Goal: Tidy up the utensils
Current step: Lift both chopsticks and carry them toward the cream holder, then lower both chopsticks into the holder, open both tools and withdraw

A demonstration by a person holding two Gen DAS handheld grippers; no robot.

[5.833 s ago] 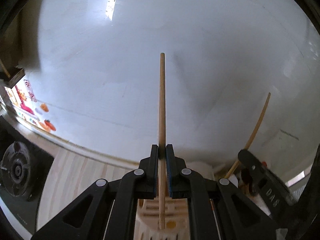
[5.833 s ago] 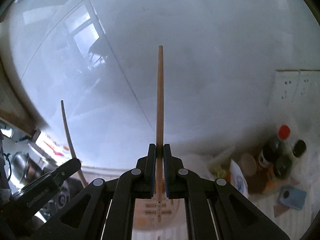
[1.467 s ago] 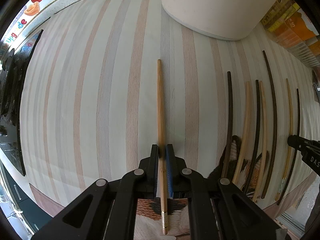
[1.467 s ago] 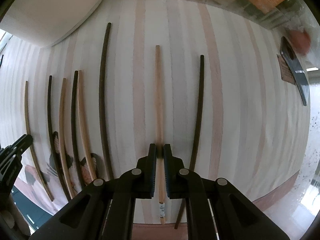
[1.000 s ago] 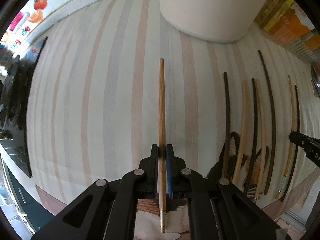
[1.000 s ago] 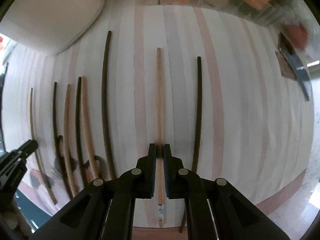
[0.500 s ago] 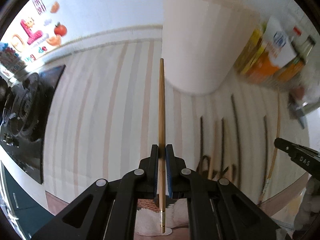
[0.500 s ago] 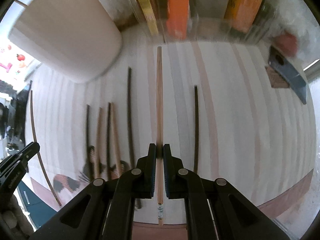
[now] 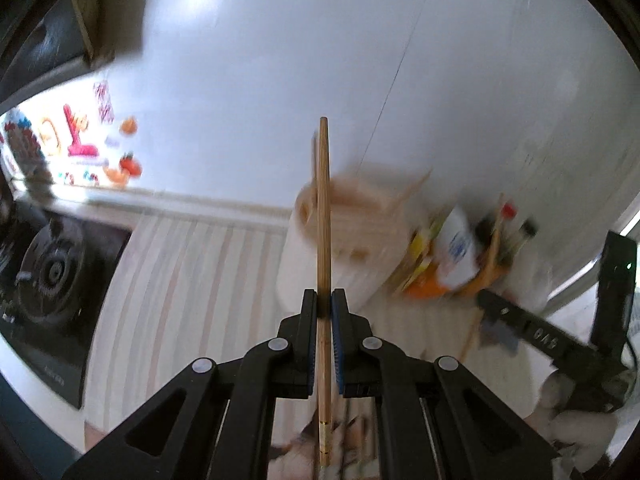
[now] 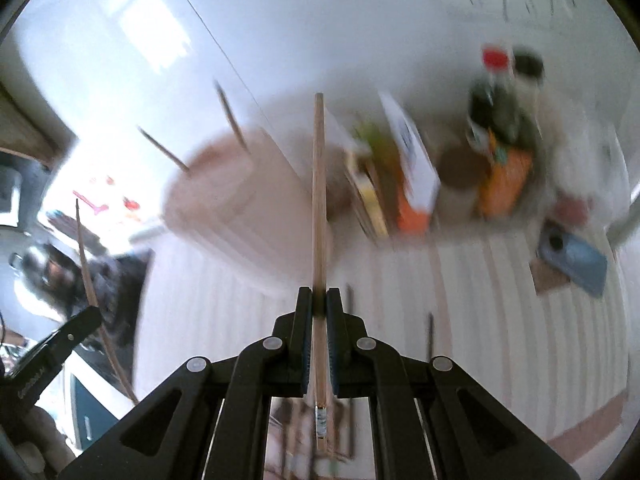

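Each tool clamps one chopstick: left tool (image 9: 324,306) a golden chopstick (image 9: 323,216), right tool (image 10: 319,302) a paler chopstick (image 10: 318,200), both raised above the striped worktop (image 10: 472,304) before one holder (image 10: 224,208).

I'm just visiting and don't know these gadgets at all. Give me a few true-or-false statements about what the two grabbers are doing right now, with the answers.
1. The left gripper is shut on a light wooden chopstick. True.
2. The right gripper is open and carries nothing. False: it is shut on a chopstick of its own.
3. A round pale holder stands on the striped counter with sticks poking out of its top. True.
4. Every chopstick is already in the holder. False: besides the two that are gripped, dark ones lie on the counter.
5. The counter behind the holder is bare. False: bottles and cartons stand there.
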